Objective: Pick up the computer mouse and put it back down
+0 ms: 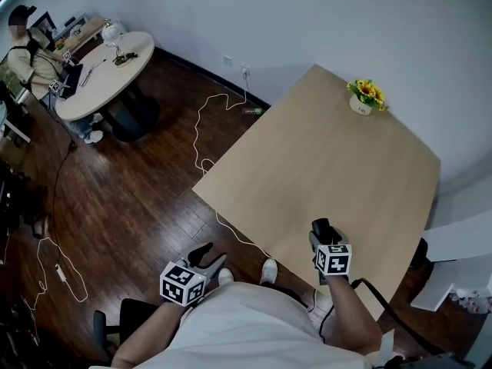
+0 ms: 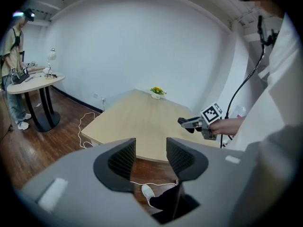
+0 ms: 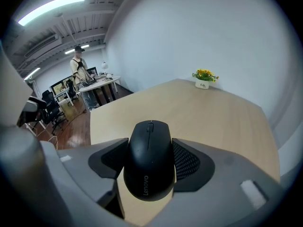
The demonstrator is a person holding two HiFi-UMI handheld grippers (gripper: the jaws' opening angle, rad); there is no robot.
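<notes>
A black computer mouse [image 3: 149, 160] sits clamped between the pads of my right gripper [image 3: 149, 148], raised over the near edge of the light wooden table [image 1: 330, 152]. From the head view the right gripper [image 1: 321, 231] hovers above the table's near corner, and the mouse shows there only as a dark shape at its tip. The left gripper view catches the right gripper [image 2: 188, 123] from the side, above the table [image 2: 142, 122]. My left gripper [image 2: 150, 148] is open and empty, held off the table over the floor, at lower left [image 1: 206, 252] in the head view.
A small pot of yellow flowers [image 1: 364, 98] stands at the table's far corner. A white cable [image 1: 201, 133] trails over the wooden floor left of the table. At far left a person stands by a round table [image 1: 104, 71]. A white block [image 1: 461, 241] lies to the right.
</notes>
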